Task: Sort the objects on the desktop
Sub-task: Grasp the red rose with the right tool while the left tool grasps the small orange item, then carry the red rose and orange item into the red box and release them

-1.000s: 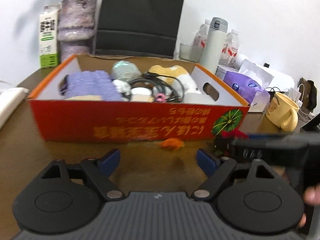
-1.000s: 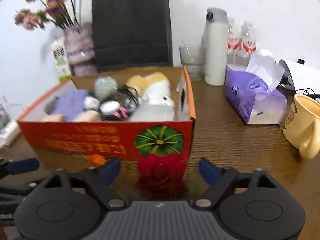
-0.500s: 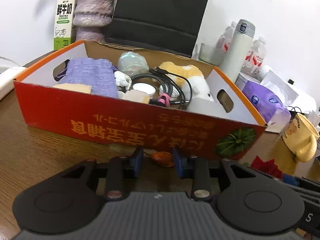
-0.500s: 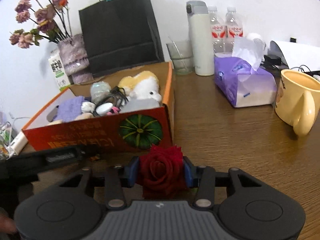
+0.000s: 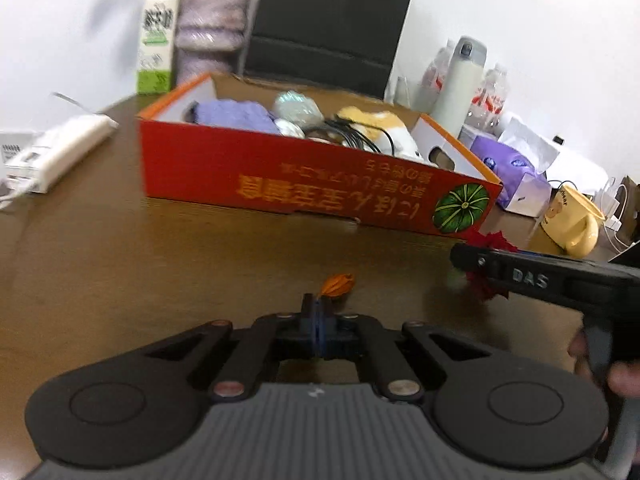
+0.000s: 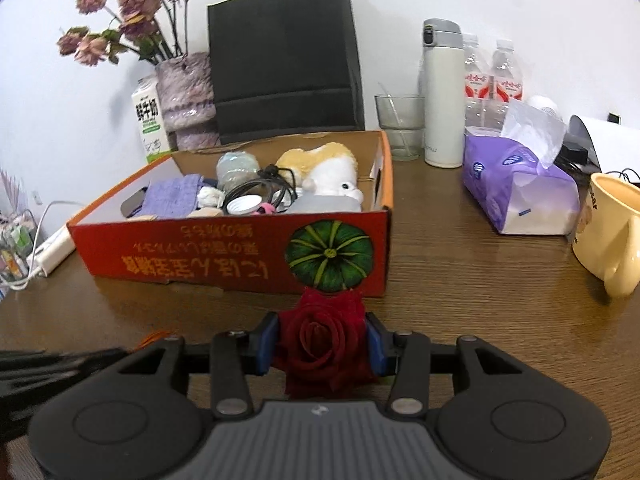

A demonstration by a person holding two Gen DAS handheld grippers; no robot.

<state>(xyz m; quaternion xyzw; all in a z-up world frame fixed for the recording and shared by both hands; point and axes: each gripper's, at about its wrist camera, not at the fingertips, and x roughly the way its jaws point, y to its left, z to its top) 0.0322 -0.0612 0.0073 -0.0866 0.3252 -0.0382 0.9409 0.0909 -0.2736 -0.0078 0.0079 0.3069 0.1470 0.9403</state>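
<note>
Tongs now shut, box farther.

The box sits on the table; bag and vase stand behind it, tissues and mug to its right, rose before it.
</note>
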